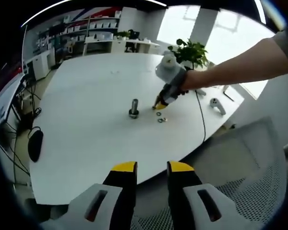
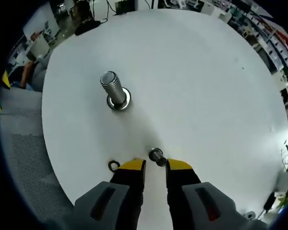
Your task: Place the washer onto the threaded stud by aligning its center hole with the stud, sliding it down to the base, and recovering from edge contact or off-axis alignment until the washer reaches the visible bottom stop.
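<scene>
The right tool [image 2: 155, 165] – jaws parted, empty – hovers low over the white desk [image 2: 206, 96]. The small steel washer [image 2: 114, 166] lies just left of its tips; the upright threaded steel stud [image 2: 115, 91] stands beyond.

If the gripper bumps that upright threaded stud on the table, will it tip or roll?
The threaded stud stands upright on a wide flat base, so a light nudge probably slides it rather than topples it. It looks like solid metal, likely heavy for its size. If knocked over, its round shank would probably roll.
</scene>
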Action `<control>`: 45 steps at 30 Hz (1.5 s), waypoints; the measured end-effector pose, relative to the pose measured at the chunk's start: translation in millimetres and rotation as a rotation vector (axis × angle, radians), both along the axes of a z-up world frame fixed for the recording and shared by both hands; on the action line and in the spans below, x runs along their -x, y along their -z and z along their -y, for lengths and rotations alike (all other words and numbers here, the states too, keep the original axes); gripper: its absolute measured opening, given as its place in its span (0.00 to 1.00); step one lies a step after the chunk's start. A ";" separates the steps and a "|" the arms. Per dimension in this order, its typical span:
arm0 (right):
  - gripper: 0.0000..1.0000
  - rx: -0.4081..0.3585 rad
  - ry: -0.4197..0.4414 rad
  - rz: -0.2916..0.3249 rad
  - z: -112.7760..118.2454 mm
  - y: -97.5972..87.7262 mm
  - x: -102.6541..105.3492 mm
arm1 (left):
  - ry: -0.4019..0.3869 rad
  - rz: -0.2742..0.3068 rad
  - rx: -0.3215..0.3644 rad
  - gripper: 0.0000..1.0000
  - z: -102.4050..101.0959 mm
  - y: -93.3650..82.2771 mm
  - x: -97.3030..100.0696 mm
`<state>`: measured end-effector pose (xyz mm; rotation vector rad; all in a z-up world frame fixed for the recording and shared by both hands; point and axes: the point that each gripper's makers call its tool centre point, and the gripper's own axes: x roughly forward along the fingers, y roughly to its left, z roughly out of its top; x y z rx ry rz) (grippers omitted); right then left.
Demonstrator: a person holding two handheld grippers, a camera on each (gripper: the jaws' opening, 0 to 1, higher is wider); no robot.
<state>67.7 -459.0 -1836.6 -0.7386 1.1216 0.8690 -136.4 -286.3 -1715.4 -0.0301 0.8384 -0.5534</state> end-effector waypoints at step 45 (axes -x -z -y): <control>0.14 0.168 -0.207 -0.073 -6.5 18.3 56.4 | -0.032 0.015 -0.002 0.22 -4.5 -2.4 -3.9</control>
